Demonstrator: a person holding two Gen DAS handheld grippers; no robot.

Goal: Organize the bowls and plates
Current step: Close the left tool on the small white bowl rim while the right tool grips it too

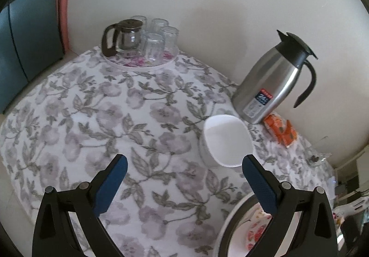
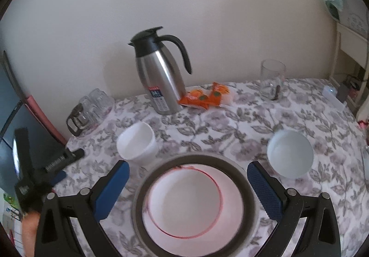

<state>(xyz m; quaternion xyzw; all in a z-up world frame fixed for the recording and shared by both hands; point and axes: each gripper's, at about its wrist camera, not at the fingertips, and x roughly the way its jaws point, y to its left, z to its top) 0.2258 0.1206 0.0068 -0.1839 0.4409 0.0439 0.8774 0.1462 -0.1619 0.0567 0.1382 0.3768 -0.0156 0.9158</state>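
A dark-rimmed plate (image 2: 244,178) lies on the floral tablecloth, with a white dish with a thin red ring (image 2: 184,201) inside it. My right gripper (image 2: 188,169) is open just above them, one blue pad on each side of the plate. One white bowl (image 2: 137,144) stands left of the plate and a second white bowl (image 2: 290,153) right of it. My left gripper (image 1: 184,164) is open over bare cloth, its right pad close to the left white bowl (image 1: 227,139). The plate's rim (image 1: 228,220) shows at the lower right.
A steel thermos jug (image 2: 161,72) and orange packets (image 2: 205,95) stand near the wall. A round tray with a glass pot and upturned glasses (image 1: 140,42) sits at the far left corner. A lone glass (image 2: 272,79) is at the far right. Shelves (image 2: 350,33) are beyond the table.
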